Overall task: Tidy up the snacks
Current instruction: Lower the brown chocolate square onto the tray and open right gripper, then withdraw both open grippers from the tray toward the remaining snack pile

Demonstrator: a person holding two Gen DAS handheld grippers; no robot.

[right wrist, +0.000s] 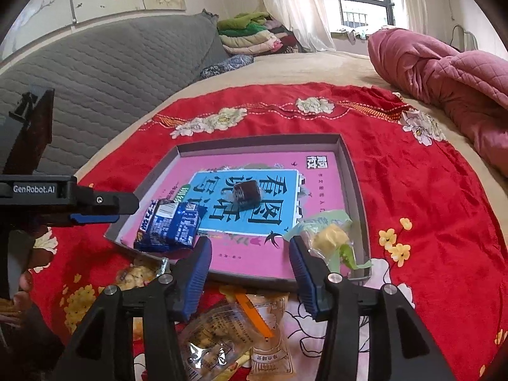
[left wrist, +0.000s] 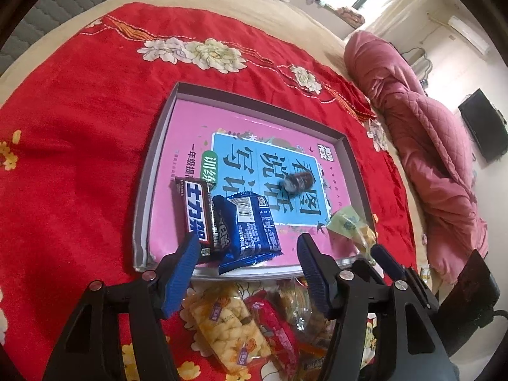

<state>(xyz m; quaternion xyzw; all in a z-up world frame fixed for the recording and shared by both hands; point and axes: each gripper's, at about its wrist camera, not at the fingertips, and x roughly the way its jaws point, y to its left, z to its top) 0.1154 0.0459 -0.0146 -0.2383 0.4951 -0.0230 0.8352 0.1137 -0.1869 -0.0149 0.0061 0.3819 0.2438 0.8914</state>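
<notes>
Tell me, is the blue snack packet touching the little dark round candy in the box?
Apart. The right wrist view shows bare book cover between the blue packet and the dark candy.

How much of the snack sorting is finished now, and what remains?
Done: the tray already holds a chocolate bar, a blue packet, a small dark candy and a green-wrapped yellow snack. In hand: nothing; the left gripper and right gripper both hover open and empty. Left: the loose snack packets on the red cloth before the tray.
</notes>
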